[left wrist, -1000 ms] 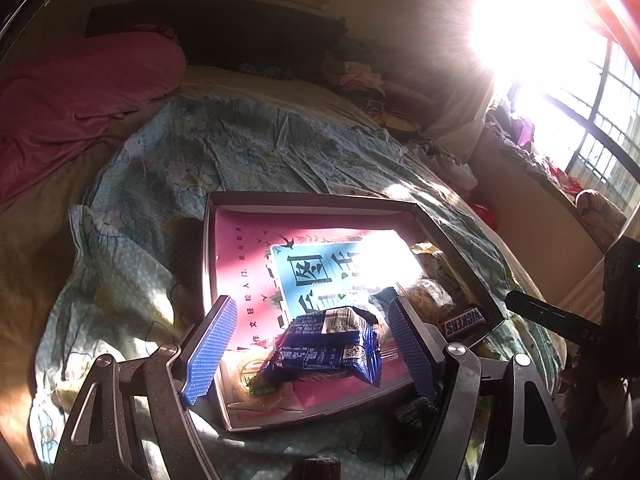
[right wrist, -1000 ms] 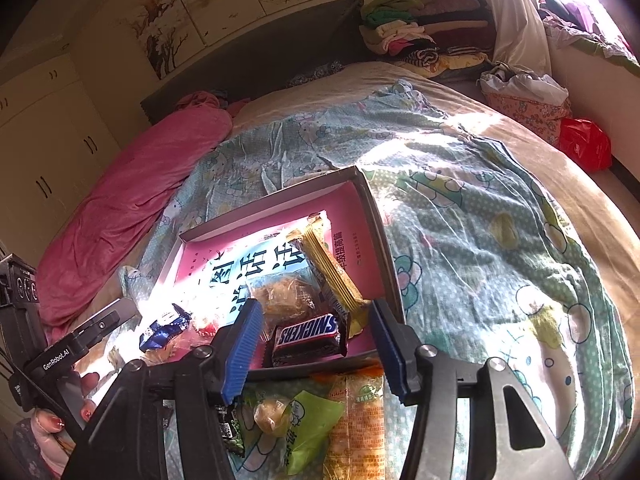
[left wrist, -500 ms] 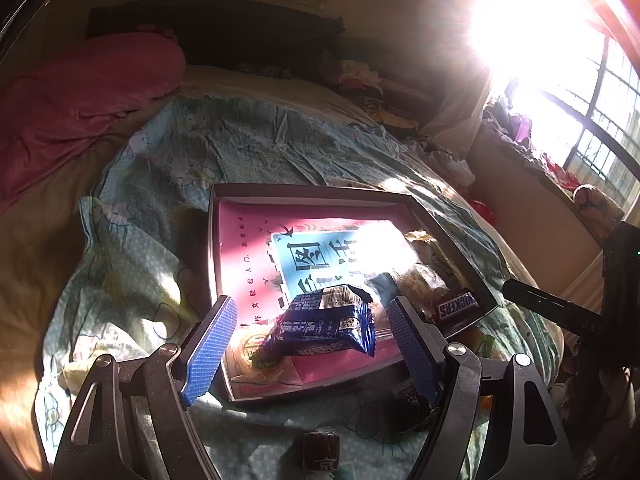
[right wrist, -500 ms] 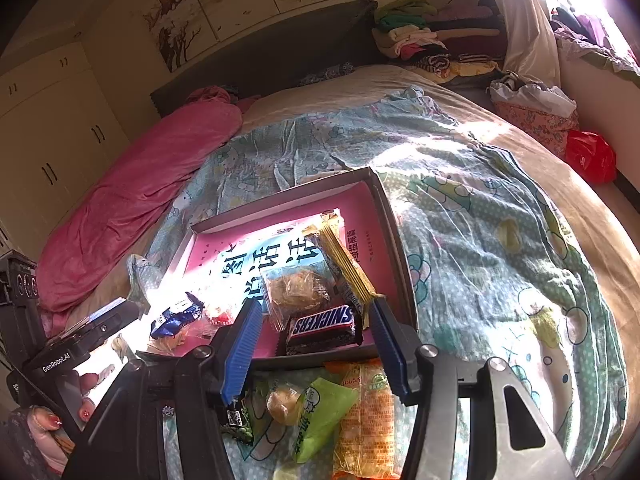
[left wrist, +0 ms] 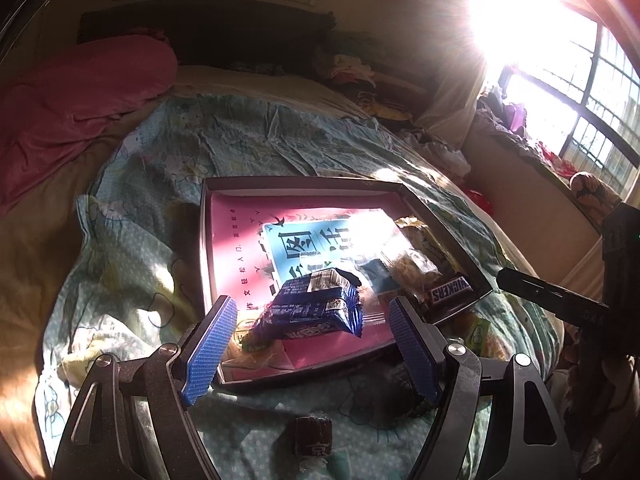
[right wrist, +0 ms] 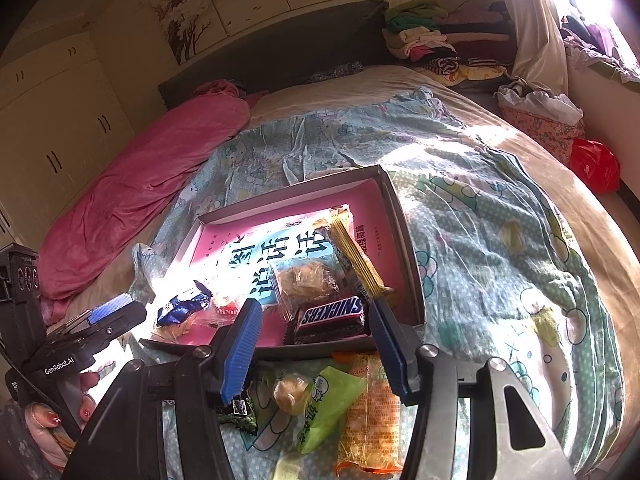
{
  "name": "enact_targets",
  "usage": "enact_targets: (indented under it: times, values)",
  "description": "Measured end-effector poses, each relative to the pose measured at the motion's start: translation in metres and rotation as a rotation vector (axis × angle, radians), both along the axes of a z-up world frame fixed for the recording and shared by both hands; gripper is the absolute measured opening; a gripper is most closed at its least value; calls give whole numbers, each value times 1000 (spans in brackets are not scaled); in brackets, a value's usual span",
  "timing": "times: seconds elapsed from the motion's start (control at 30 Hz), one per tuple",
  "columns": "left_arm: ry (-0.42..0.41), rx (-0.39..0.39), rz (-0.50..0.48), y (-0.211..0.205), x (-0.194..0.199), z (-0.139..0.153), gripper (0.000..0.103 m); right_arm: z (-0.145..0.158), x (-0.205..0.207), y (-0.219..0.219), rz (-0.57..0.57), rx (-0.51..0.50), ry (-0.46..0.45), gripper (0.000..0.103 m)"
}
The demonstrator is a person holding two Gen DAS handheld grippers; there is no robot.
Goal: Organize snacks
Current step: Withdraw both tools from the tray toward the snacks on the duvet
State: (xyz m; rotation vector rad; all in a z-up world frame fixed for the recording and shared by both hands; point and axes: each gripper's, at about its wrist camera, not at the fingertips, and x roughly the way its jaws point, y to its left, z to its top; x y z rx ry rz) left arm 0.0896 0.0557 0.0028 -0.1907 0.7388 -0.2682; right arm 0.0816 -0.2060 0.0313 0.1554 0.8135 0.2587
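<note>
A shallow box with a pink and blue bottom lies on the bed; it also shows in the right wrist view. Inside it are a blue snack packet, a Snickers bar, a clear-wrapped pastry and a long yellow packet. My left gripper is open and empty, just short of the blue packet. My right gripper is open and empty over the box's near edge. A green packet, an orange packet and a small dark sweet lie on the blanket outside the box.
A patterned light-blue blanket covers the bed. A rolled pink quilt lies at the left. Folded clothes sit by the headboard. A red bag is on the floor at the right. Strong sun glares through the window.
Both grippers have pulled back and up a little from the box, so more blanket and the loose snacks in front of it show. The blue packet lies in the box.
</note>
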Motion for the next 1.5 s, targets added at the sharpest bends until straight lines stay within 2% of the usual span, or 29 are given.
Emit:
enact_targets:
  times: [0.53, 1.33, 1.5]
  values:
    - [1, 11, -18, -1, -9, -1, 80, -5, -4, 10, 33, -7, 14, 64]
    - [10, 50, -69, -13, -14, -4, 80, -14, -9, 18, 66, -30, 35, 65]
    - [5, 56, -78, -16, -18, -5, 80, -17, -10, 19, 72, -32, 43, 69]
